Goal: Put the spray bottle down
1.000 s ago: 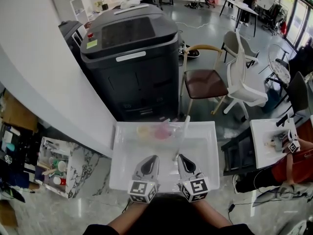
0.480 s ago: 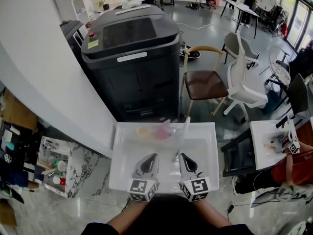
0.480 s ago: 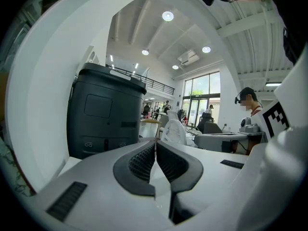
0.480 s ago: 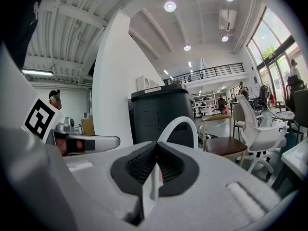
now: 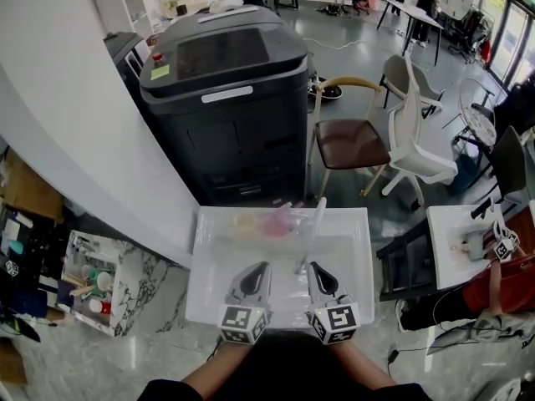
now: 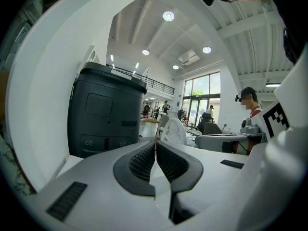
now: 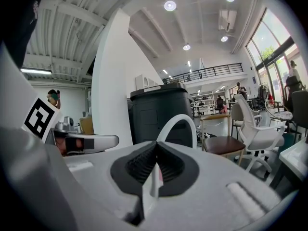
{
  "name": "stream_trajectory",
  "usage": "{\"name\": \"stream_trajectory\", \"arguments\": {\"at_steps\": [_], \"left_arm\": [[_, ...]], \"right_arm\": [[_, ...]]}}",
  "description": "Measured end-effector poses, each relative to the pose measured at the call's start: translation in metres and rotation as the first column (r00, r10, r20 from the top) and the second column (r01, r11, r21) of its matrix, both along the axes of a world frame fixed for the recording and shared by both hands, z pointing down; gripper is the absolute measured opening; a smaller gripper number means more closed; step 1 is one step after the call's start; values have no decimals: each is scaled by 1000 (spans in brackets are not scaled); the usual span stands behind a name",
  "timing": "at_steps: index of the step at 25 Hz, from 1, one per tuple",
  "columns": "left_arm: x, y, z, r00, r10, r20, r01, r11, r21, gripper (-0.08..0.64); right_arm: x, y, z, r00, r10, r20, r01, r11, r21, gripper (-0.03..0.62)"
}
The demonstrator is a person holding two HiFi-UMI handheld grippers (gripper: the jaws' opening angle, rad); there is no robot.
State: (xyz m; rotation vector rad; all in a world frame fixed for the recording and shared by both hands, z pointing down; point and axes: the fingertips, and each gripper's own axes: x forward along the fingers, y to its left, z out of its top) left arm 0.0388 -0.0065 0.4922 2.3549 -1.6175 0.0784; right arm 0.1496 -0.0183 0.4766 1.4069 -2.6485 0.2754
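white table fills the head view; the clear spray bottle sits on it just ahead of the right gripper. left gripper view: left gripper clenched on nothing. right gripper view: jaws pressed together, no bottle between. bottle likely light and slick; take its neck.

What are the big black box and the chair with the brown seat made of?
The big black box looks like hard plastic: dull dark grey, with smooth rounded moulded edges. The chair seems to have a pale bent-wood frame, by its tan colour and curved arm; its brown seat shines a little, so maybe leather or vinyl.
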Motion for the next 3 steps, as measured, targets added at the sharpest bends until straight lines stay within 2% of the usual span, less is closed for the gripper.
{"name": "stream_trajectory", "arguments": {"at_steps": [3], "left_arm": [[-1, 2, 1, 1000, -2, -2, 2, 1000, -4, 26]], "right_arm": [[1, 2, 1, 1000, 6, 2, -6, 1000, -4, -3]]}}
